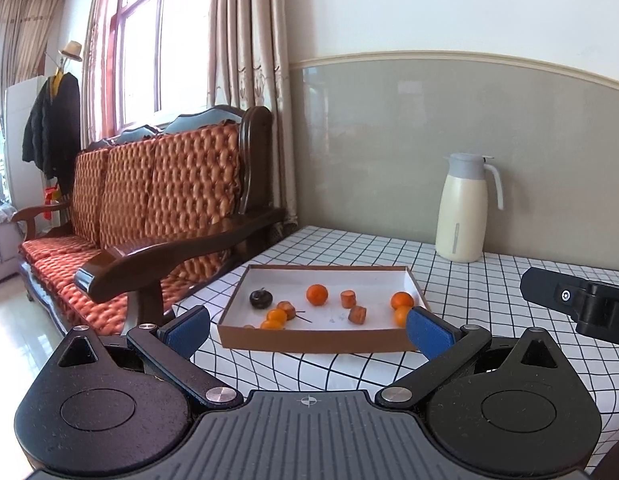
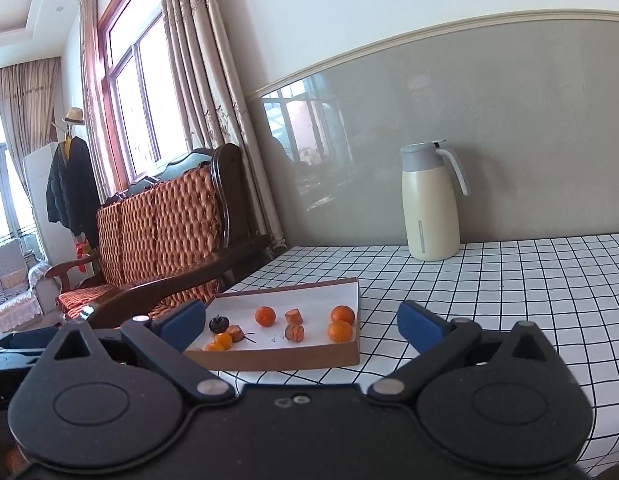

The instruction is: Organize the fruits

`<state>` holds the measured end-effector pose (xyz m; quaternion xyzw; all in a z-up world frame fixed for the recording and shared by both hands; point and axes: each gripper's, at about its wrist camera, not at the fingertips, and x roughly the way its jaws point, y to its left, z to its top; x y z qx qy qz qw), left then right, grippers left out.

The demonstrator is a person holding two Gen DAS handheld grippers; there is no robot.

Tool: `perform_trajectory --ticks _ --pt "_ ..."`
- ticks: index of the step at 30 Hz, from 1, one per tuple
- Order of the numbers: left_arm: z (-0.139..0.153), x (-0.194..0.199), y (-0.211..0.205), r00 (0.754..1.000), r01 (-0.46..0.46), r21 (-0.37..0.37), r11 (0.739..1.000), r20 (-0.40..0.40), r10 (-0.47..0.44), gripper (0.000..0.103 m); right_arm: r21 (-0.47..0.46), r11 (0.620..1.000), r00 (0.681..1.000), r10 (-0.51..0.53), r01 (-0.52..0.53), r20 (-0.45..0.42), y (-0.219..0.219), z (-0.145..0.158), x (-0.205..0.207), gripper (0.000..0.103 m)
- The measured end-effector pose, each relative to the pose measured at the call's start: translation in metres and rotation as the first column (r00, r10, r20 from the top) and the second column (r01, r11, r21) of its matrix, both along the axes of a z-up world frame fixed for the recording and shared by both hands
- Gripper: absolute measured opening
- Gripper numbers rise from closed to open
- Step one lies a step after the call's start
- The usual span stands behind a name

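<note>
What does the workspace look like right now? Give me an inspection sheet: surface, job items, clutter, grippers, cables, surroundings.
Surface: table under a black-and-white checked cloth.
Job's things: shallow cardboard tray holding small oranges, brownish cut fruit pieces and one dark round fruit, all scattered.
Clutter: cream thermos jug upright by the wall, apart from the tray.
Grippers: left gripper open and empty, short of the tray; right gripper open and empty, also short of it.
Cables: nothing seen.
Surroundings: wooden sofa with orange cushions beside the table, curtained window, coat on a stand.
</note>
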<state>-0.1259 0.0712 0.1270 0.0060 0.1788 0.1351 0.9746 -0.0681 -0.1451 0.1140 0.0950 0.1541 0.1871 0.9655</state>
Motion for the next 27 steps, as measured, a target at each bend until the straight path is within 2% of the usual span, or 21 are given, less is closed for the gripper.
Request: perform_trajectory --ticks 6,11,17,27 --pt "-0.006 0.006 0.004 1.0 -0.014 -0.008 1.0 -0.011 0.014 0.103 -0.008 1.0 1.0 0.008 -0.008 -0.015 0.006 -0.006 0.004 0.097" --pt "-0.01 0.003 0.008 1.0 -0.024 -0.017 1.0 -0.011 0.024 0.103 -0.065 0.998 1.0 0.008 -0.008 -0.002 0.017 -0.005 0.0 0.097" --pt "-0.015 -0.001 0.013 1.0 -0.026 -0.026 0.999 -0.018 0.026 0.103 -0.08 0.997 1.0 0.017 -0.017 -0.001 0.021 -0.006 -0.002 0.097" --pt "-0.016 -0.001 0.017 0.999 -0.031 -0.029 0.999 -0.018 0.031 0.103 -0.063 0.998 1.0 0.022 -0.023 -0.014 0.021 -0.008 0.002 0.097"
